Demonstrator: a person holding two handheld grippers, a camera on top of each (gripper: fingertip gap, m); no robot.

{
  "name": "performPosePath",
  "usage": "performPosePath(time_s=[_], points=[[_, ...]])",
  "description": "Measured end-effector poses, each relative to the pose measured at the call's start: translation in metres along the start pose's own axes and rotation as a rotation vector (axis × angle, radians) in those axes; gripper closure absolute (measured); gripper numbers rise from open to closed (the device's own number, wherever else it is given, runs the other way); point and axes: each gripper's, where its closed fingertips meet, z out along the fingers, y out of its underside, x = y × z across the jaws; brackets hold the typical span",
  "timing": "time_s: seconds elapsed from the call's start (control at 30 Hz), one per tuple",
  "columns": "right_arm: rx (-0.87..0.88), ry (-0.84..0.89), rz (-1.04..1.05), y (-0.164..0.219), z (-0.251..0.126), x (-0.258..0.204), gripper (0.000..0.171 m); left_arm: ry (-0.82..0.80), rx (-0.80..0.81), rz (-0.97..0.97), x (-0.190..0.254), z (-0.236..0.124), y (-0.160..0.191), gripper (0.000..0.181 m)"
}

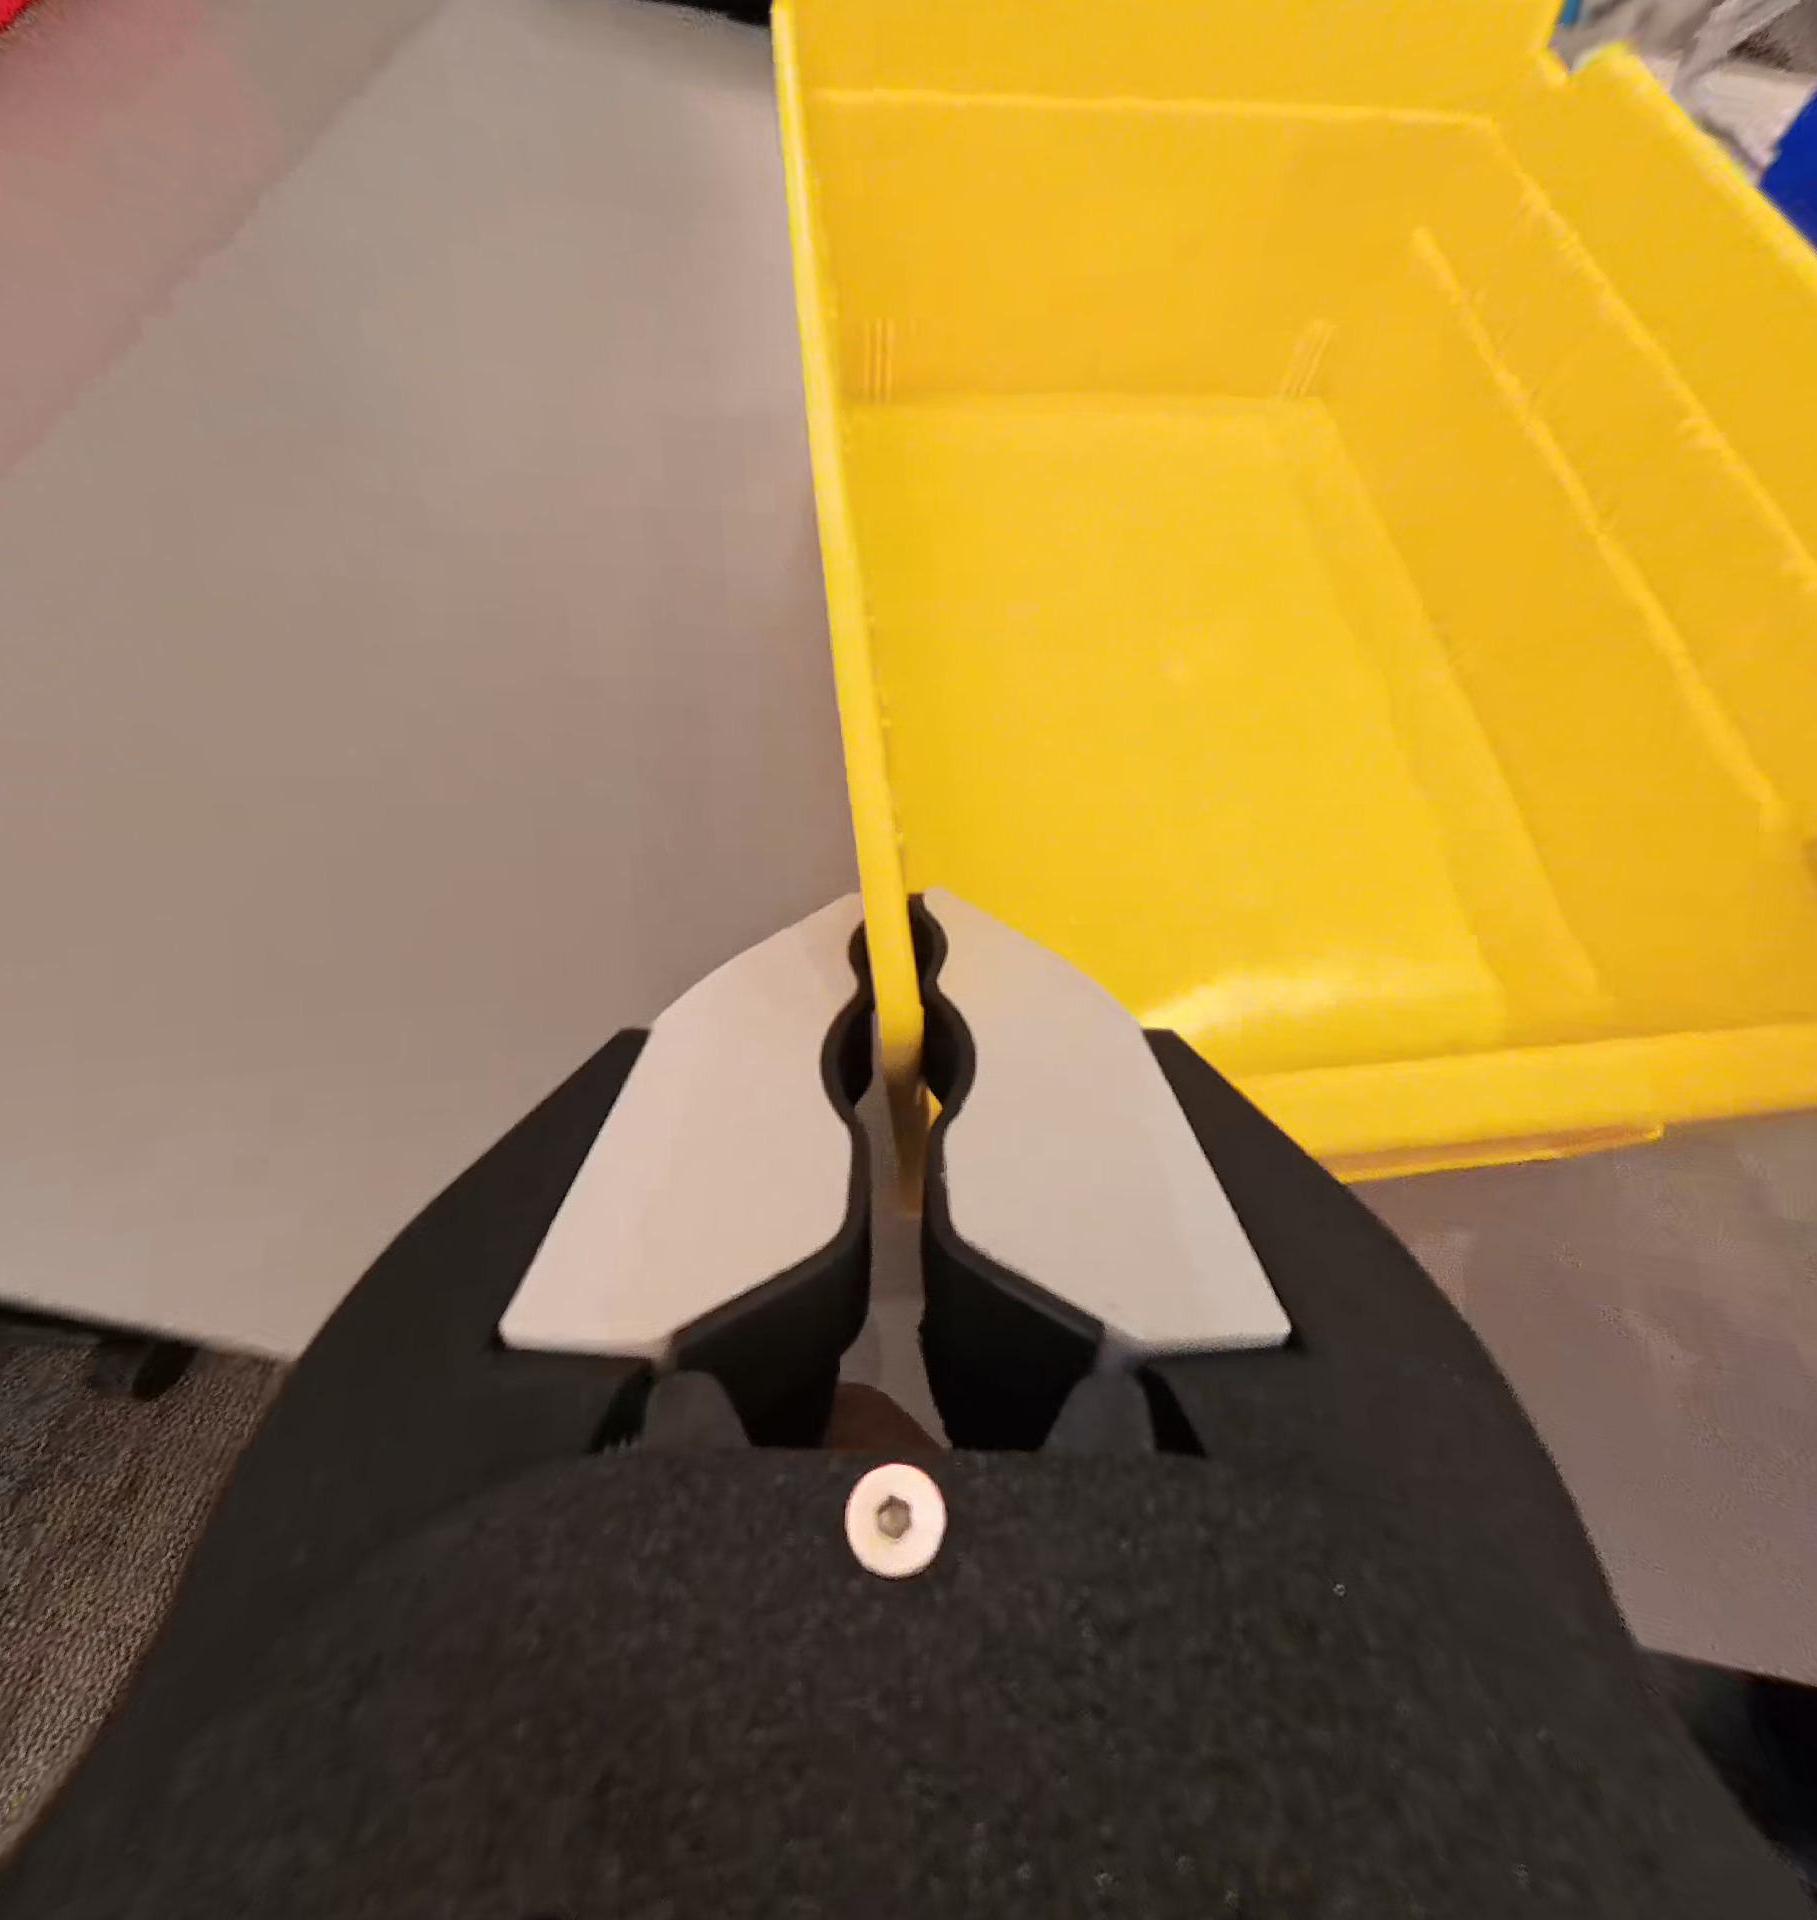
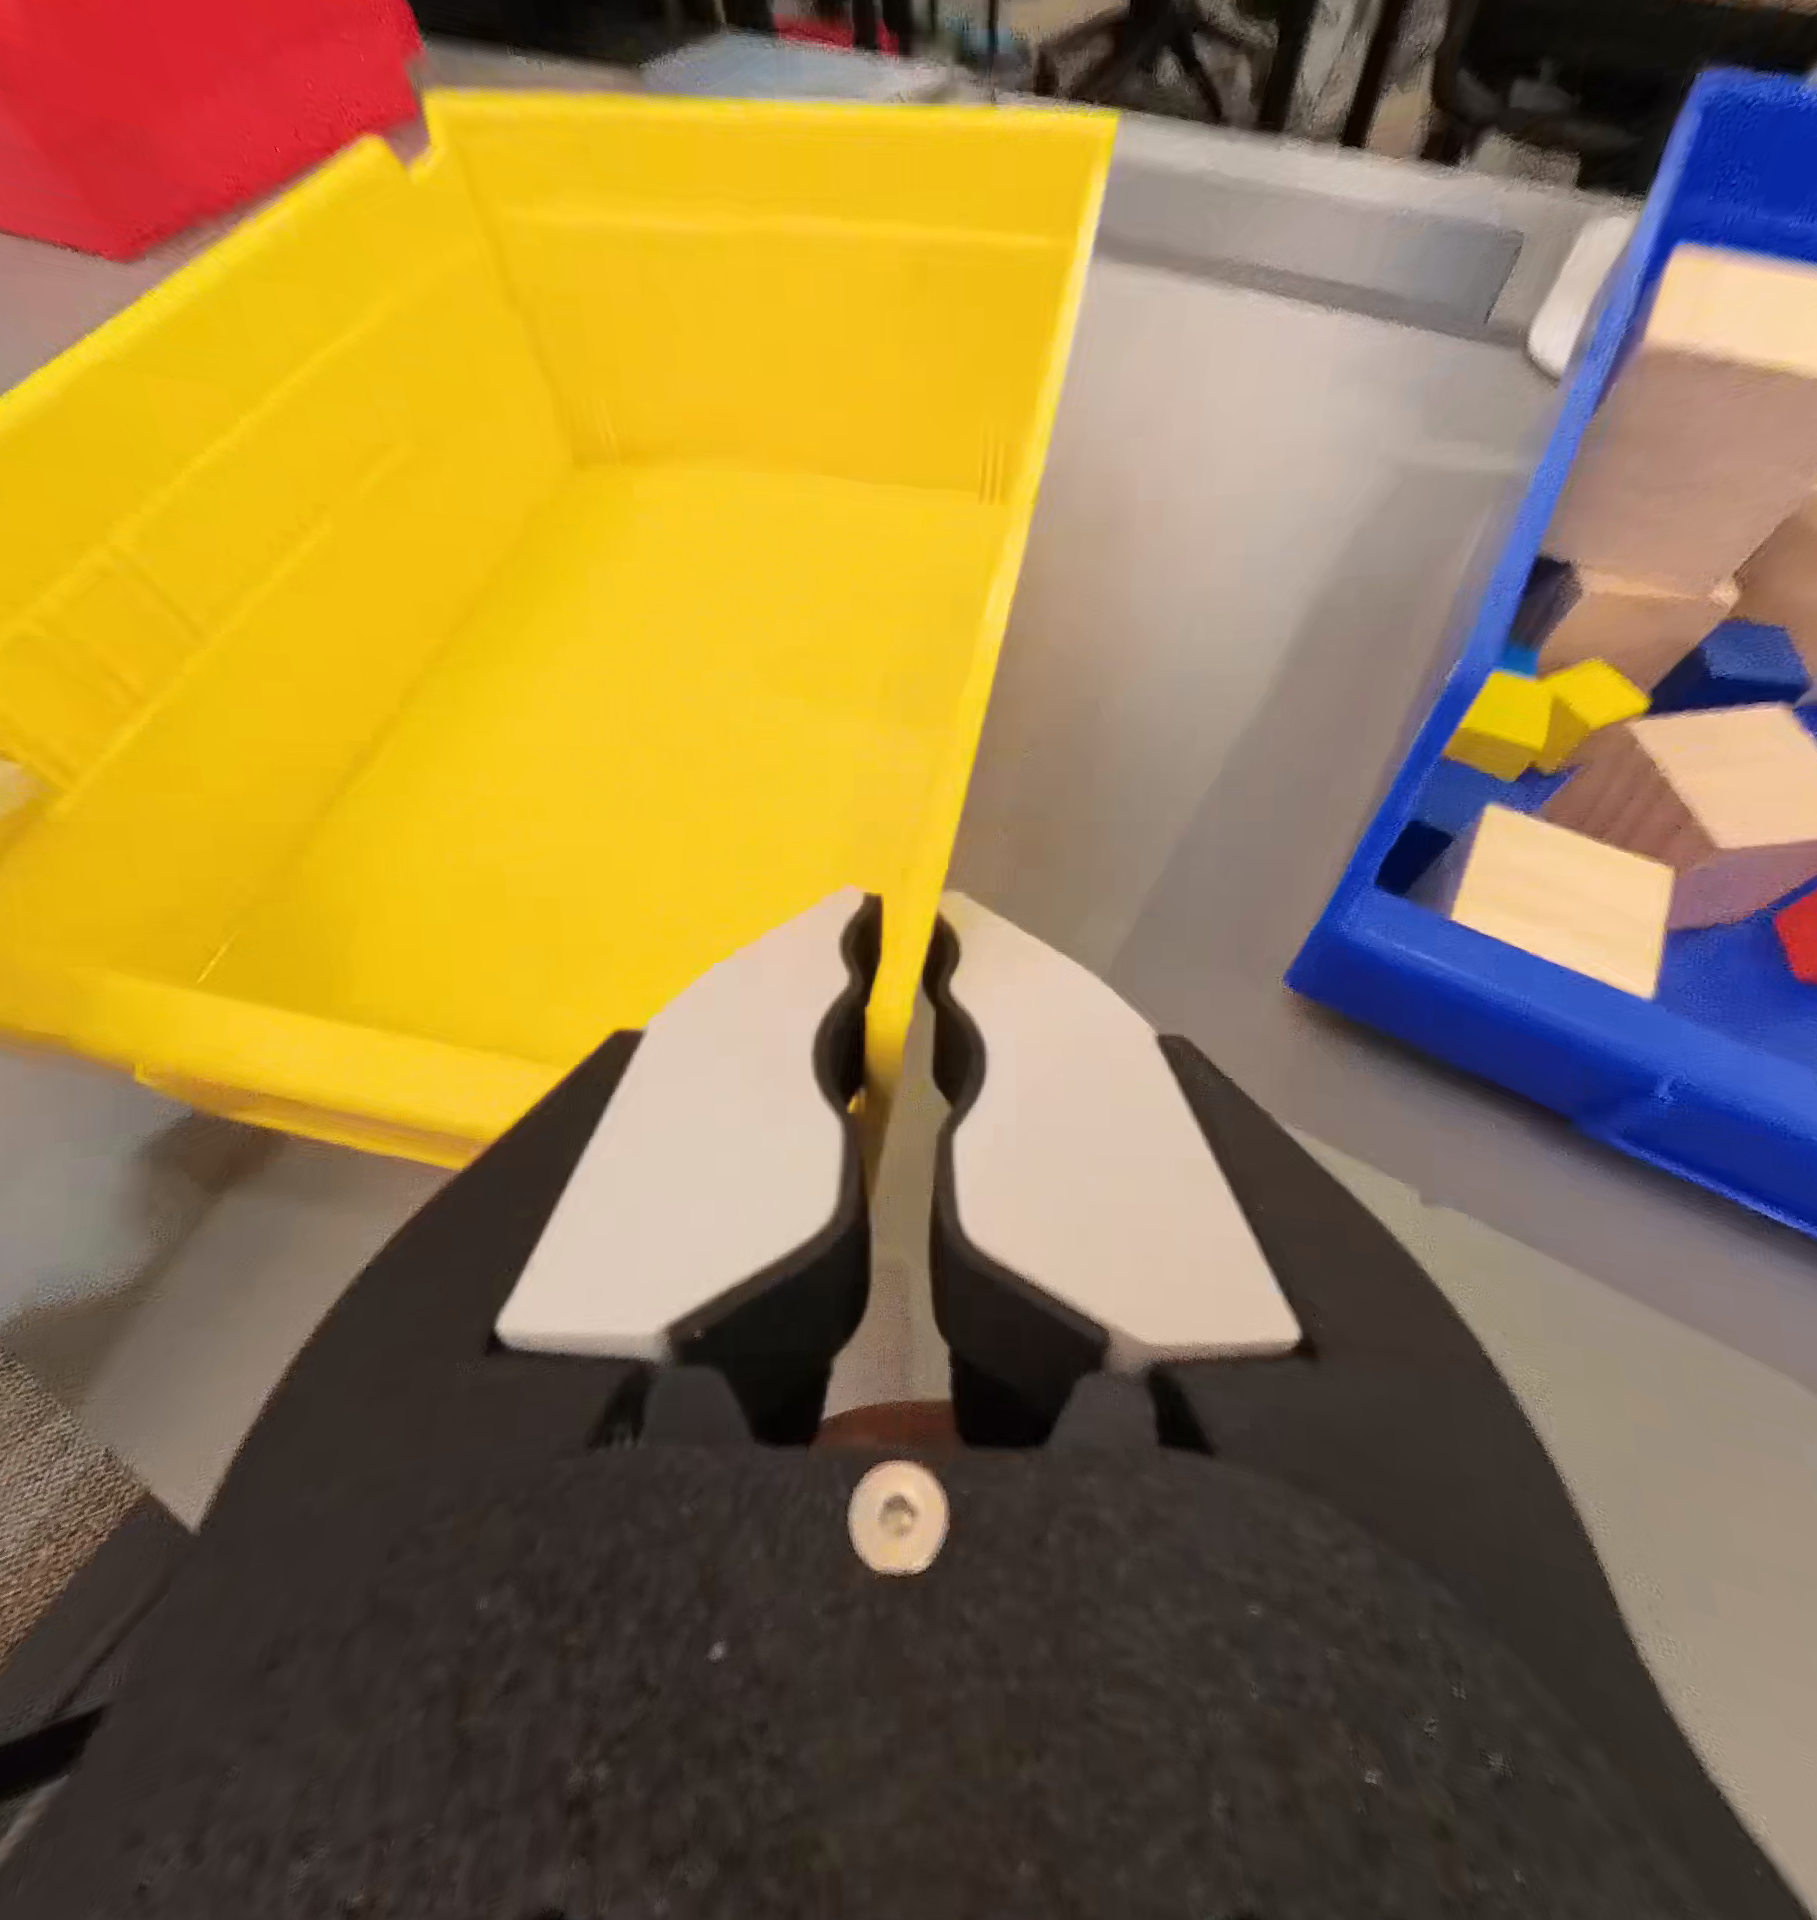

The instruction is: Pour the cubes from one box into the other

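We seem to be in a lab or office workroom. We see a plain grey table (image 2: 1247, 644) carrying plastic storage bins: a yellow bin (image 2: 592, 665), a blue bin (image 2: 1486, 997) of wooden and coloured blocks (image 2: 1735, 769), and a red bin (image 2: 156, 114). Grey carpet (image 1: 62, 1507) covers the floor, and dark stands or chair legs (image 2: 1195, 52) crowd the blurred background.

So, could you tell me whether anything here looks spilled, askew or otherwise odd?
Nothing looks spilled. The yellow plastic box is empty, its side walls pinched by the left gripper and the right gripper. The wooden and coloured cubes lie jumbled inside the blue plastic box, none on the grey table.
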Motion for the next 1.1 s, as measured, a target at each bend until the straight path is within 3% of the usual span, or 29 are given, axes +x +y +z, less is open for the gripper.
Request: performPosePath(time_s=[0.13, 0.3, 0.47, 0.6, 0.73, 0.87, 0.97, 1.1], points=[[0.169, -0.108, 0.025, -0.011, -0.021, 0.012, 0.165, -0.086, 0.137, 0.088, 0.022, -0.034, -0.018, 0.177], [0.359, -0.074, 0.096, -0.067, -0.077, 0.075, 0.166, -0.084, 0.377, 0.107, 0.098, -0.085, -0.087, 0.177], [0.572, 0.168, 0.081, -0.129, -0.185, 0.188, 0.167, 0.128, 0.502, 0.082, 0.227, -0.106, -0.147, 0.177], [0.575, 0.341, 0.079, -0.128, -0.252, 0.292, 0.167, 0.295, 0.512, 0.090, 0.350, -0.103, -0.165, 0.178], [0.449, 0.506, 0.129, -0.078, -0.286, 0.401, 0.167, 0.389, 0.413, 0.151, 0.474, -0.071, -0.139, 0.179], [0.257, 0.571, 0.227, 0.001, -0.284, 0.491, 0.168, 0.387, 0.214, 0.197, 0.566, -0.021, -0.076, 0.179], [0.169, 0.514, 0.262, 0.047, -0.260, 0.528, 0.167, 0.343, 0.121, 0.192, 0.594, 0.011, -0.033, 0.179], [0.101, 0.429, 0.284, 0.075, -0.230, 0.544, 0.167, 0.316, 0.061, 0.194, 0.598, 0.037, -0.004, 0.179]])
